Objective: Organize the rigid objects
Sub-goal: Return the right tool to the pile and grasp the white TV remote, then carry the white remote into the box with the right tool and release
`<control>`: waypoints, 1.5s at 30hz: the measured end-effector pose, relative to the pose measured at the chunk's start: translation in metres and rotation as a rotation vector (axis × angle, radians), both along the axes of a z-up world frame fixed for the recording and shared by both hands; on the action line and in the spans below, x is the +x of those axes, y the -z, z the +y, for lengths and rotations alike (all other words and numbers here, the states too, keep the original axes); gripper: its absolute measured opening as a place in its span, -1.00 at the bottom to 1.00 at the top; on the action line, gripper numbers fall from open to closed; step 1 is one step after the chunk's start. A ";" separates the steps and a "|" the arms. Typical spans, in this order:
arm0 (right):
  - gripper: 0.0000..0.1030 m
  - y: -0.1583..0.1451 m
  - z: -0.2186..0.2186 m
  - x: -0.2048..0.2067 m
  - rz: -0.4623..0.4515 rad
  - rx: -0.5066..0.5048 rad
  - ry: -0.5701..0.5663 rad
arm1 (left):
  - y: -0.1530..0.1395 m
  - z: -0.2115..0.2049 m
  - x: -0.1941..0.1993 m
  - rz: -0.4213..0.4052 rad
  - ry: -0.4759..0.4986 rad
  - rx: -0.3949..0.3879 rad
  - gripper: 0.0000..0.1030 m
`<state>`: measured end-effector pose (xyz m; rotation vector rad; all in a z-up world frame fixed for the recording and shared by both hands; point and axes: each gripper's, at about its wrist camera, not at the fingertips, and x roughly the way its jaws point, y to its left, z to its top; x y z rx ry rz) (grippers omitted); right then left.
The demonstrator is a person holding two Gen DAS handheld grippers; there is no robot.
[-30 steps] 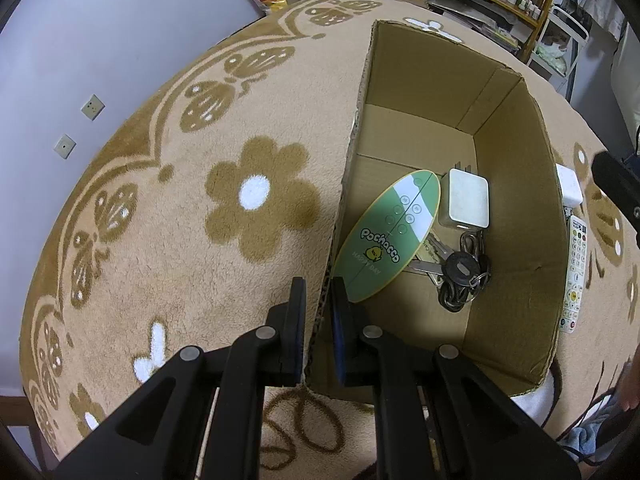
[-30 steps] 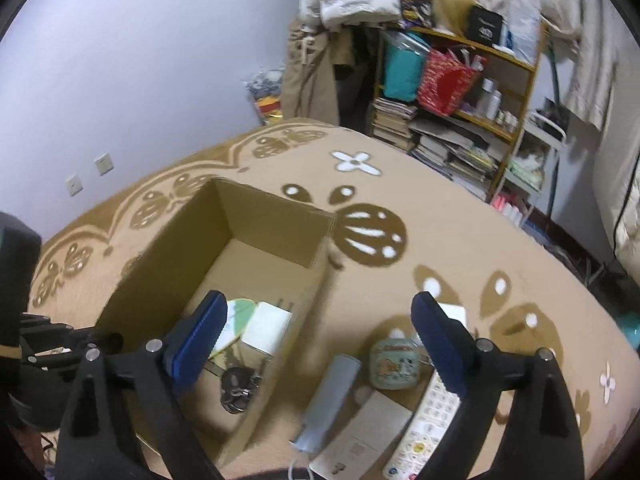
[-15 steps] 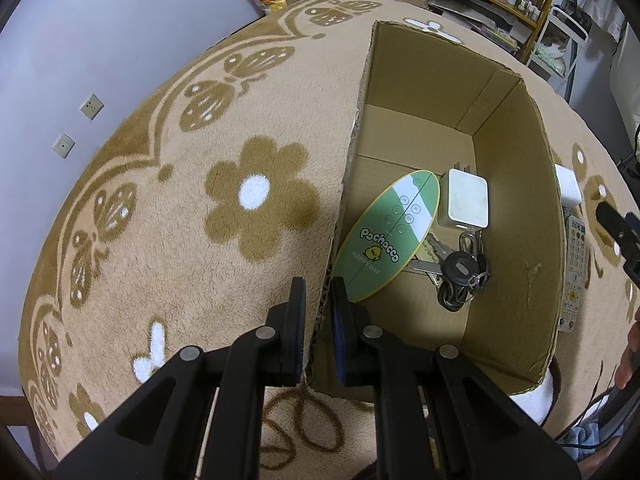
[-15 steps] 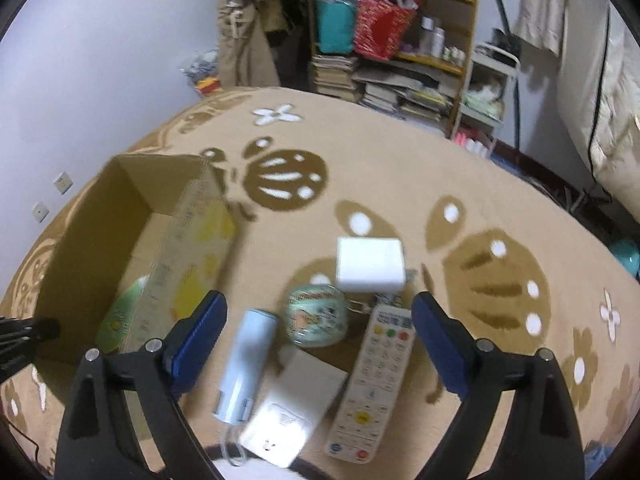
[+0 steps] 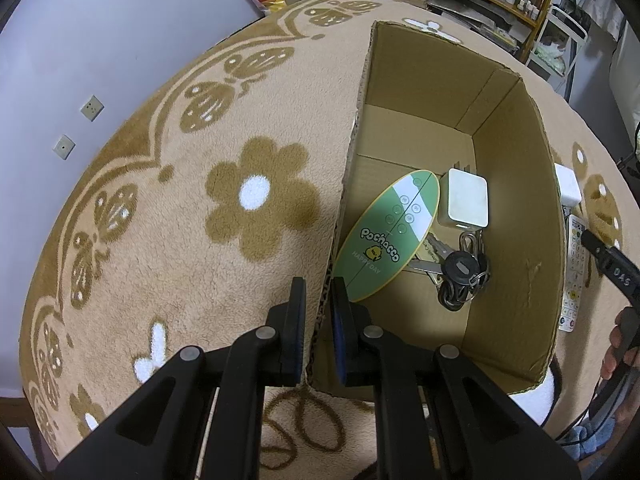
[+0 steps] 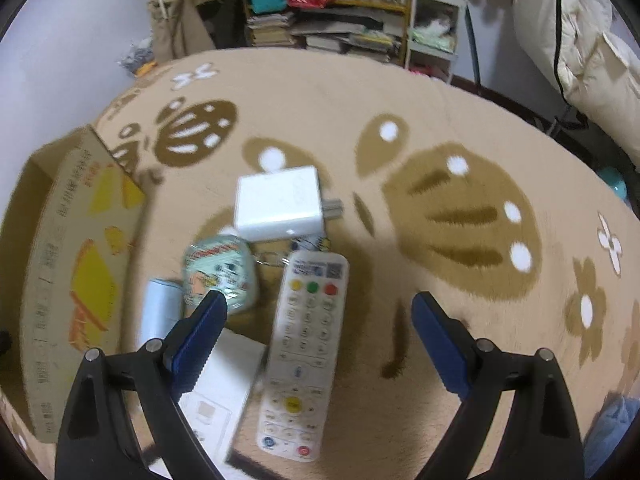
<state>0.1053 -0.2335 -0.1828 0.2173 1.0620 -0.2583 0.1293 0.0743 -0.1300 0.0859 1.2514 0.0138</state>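
While left gripper (image 5: 318,312) pinches box wall (image 5: 352,168), remote (image 6: 306,344) between right gripper (image 6: 318,320) fingers.

cardboard box (image 5: 516,208): matt brown corrugated card, raw edge | carpet (image 5: 168,216) around box: fuzzy pile cloth | oval board (image 5: 388,236) in box: glossy printed | charger (image 5: 467,203) beside board: smooth white plastic | keys (image 5: 460,270): shiny metal, black plastic | remote (image 6: 306,354) outside box: smooth white plastic, coloured buttons
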 end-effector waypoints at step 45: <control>-0.15 -0.031 0.001 0.003 -0.090 0.159 0.022 | 0.000 -0.003 0.000 -0.003 0.006 0.035 -0.76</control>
